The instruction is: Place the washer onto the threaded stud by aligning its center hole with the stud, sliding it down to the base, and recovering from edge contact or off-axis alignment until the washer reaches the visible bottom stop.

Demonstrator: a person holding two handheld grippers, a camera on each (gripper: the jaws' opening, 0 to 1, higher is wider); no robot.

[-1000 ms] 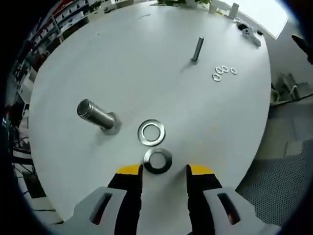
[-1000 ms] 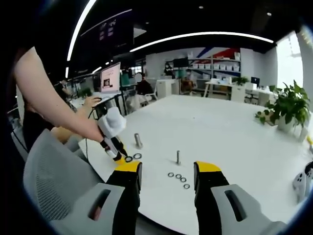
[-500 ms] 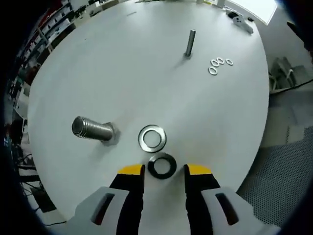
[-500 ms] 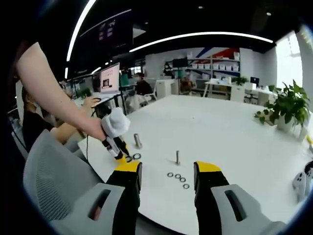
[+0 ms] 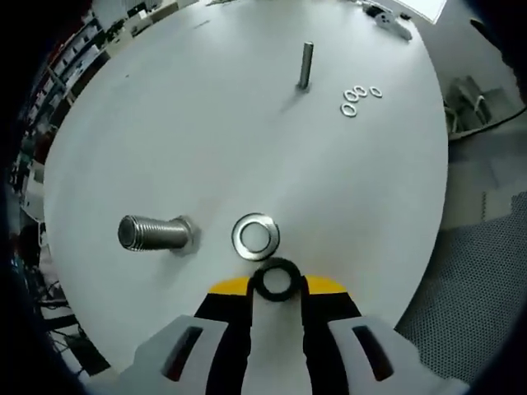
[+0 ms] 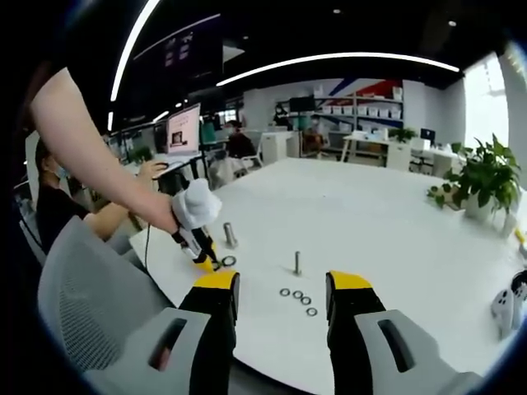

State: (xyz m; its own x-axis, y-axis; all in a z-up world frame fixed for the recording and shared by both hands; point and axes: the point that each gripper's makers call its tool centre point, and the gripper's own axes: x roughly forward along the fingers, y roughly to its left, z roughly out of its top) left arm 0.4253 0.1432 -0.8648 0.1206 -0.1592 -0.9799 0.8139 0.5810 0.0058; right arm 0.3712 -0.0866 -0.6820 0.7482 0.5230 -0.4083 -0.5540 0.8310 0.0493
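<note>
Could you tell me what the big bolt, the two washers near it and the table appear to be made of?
Big bolt: bright steel, probably; grey sheen, ribbed thread.
Light washer: shiny metal, likely zinc-plated.
Dark washer between the left gripper tips: blackened metal or rubber, unclear.
Table: smooth white laminate, seemingly.

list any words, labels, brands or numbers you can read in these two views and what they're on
None can be read.
Monitor at the desks behind the table: lit screen with a pinkish panel, content too blurred to read.
Dark hanging screen near the ceiling: a few faint blocks, too small to read.
Left tongs, shut on the dark washer: yellow tips, no marking visible.
Large threaded stud, silver washer, thin stud, small washers: no stamps visible.
</note>
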